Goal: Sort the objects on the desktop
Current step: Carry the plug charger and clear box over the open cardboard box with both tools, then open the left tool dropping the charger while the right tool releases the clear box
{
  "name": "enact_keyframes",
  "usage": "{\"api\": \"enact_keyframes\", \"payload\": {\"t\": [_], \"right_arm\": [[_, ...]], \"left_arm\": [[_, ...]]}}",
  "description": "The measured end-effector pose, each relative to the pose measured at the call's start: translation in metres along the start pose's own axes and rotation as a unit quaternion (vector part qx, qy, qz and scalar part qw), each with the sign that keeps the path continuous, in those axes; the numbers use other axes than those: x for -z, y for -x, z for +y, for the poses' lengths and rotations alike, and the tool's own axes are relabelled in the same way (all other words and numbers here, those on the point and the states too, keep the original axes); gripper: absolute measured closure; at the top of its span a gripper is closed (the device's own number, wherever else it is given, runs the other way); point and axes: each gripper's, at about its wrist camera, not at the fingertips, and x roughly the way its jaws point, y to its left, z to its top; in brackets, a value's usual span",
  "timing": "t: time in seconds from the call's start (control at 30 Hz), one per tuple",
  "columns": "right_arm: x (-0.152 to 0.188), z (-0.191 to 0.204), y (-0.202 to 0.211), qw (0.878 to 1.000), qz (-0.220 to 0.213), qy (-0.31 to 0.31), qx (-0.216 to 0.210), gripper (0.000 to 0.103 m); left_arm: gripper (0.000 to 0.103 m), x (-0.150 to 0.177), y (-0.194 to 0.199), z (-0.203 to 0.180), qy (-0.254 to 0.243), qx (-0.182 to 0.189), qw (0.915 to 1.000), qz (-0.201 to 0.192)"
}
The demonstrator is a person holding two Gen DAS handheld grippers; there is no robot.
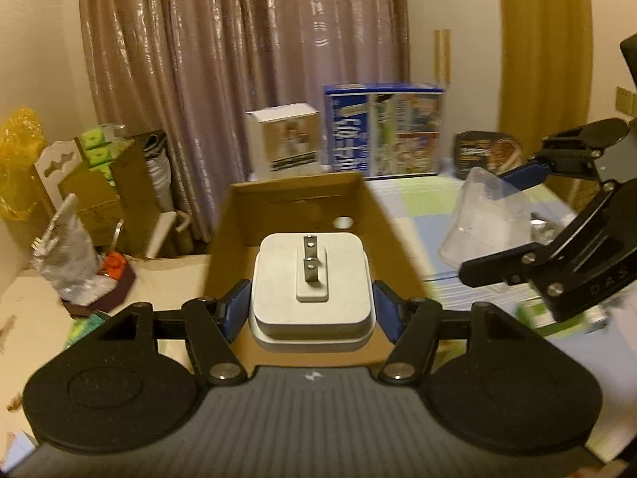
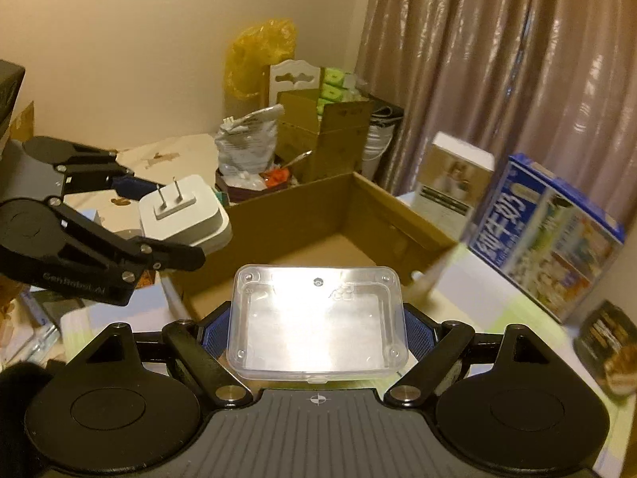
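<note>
The left gripper is clamped on a white wall charger, its blue pads pressed against the charger's two sides. It holds the charger aloft over the near end of an open cardboard box, with the two metal prongs pointing away from the camera. The charger is a rounded square block with a stepped base. The right gripper grips a clear plastic case by its short sides, level, just above the box's near edge. The case is rectangular, lidded and glaring under the light. Beyond the box stand a white carton and a blue printed box, before a curtain.
</note>
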Motion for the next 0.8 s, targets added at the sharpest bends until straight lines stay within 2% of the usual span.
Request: {"api": "enact_keyframes", "payload": {"t": [0.17, 0.37, 0.47, 0.8], "right_arm": [[-0.013, 0.008, -0.043, 1.000, 0.013, 0.007, 0.003, 0.020], [-0.012, 0.013, -0.076, 0.999, 0.034, 0.029, 0.006, 0.020], [-0.007, 0.011, -0.083, 0.999, 0.040, 0.024, 0.002, 0.020], [-0.002, 0.009, -0.089, 0.999, 0.034, 0.001, -0.006, 0.020]], "left_arm": [[0.043, 0.004, -0.027, 0.042, 0.001, 0.010, 0.9998, 0.014], [0.043, 0.017, -0.046, 0.055, 0.010, 0.020, 0.9996, 0.019], [0.041, 0.020, -0.050, 0.055, 0.009, 0.023, 0.9996, 0.014], [0.041, 0.027, -0.038, 0.064, 0.017, 0.001, 0.9998, 0.004]]}}
